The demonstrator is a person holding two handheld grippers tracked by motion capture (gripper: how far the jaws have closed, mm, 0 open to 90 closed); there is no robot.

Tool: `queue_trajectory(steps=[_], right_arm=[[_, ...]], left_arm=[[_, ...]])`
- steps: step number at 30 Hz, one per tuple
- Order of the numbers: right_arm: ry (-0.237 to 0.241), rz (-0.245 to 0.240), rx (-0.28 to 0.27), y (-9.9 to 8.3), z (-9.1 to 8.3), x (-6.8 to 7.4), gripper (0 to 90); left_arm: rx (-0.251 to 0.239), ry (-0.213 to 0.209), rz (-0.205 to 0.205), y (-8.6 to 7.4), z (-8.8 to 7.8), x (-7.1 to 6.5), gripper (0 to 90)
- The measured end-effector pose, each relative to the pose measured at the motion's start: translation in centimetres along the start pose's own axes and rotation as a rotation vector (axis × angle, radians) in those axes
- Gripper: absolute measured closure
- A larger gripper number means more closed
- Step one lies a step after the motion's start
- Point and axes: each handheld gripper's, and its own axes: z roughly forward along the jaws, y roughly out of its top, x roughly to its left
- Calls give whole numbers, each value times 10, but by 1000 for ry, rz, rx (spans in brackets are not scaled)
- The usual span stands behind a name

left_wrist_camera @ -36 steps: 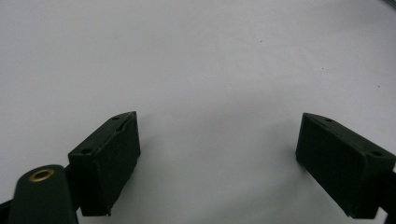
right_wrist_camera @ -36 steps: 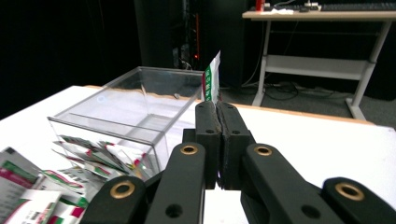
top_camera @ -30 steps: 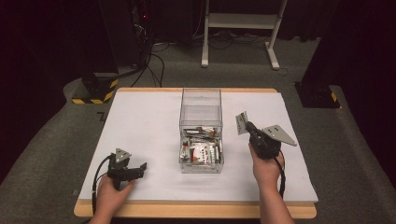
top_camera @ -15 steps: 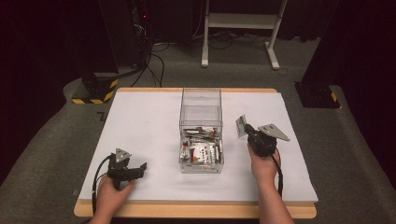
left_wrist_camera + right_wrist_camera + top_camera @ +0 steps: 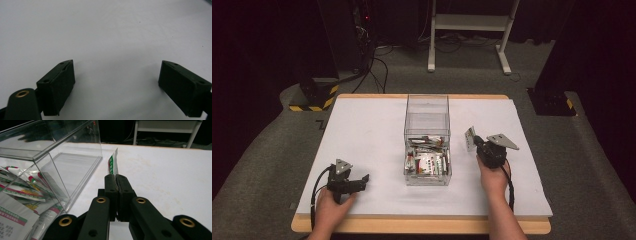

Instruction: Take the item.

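- High view: a white table (image 5: 362,130) with a wooden edge stands on grey carpet in a dark room; beyond the table's far edge are a white metal frame (image 5: 469,30), black cables and a black-and-yellow striped base (image 5: 314,97).
- A clear box (image 5: 427,140) sits mid-table, its long side running away from the person; its near half holds a heap of packets (image 5: 427,162), its far half is bare.
- Left of the box, near the table's front edge, the left gripper (image 5: 362,178) rests low over the white surface. In the left gripper view its fingers (image 5: 58,86) stand wide apart with only bare table between them.
- Right of the box, beside its near half, the right gripper (image 5: 472,142) is pinched tight on a sachet (image 5: 469,137).
- In the right gripper view the sachet (image 5: 113,165) stands on edge, upright, its long axis rising from the closed fingertips (image 5: 111,182) and pointing away toward the table's far side, just beside the box wall (image 5: 75,157).
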Motion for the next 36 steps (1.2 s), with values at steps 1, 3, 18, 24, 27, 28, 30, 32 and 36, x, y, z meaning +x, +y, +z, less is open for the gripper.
queue_trajectory(steps=[1,3,18,24,27,28,30,32,36], right_arm=[[4,2,3,-1,1,0,888],[4,7,13,-2,2,-1,887],[-34,15,35,-8,8,-9,799],[-63,43,25,-7,3,-21,786],[-75,53,15,-6,0,-25,777],[-79,53,13,-6,-1,-27,772],[-90,56,11,-6,-3,-31,764],[-93,71,16,-7,-4,-35,759],[-102,70,15,-8,-7,-37,741]], left_arm=[[0,0,0,0,0,0,139],[0,0,0,0,0,0,139],[0,0,0,0,0,0,139],[0,0,0,0,0,0,139],[0,-1,0,0,0,0,139],[0,-1,0,0,0,0,139],[0,0,0,0,0,0,139],[0,0,0,0,0,0,139],[0,1,1,0,0,0,139]])
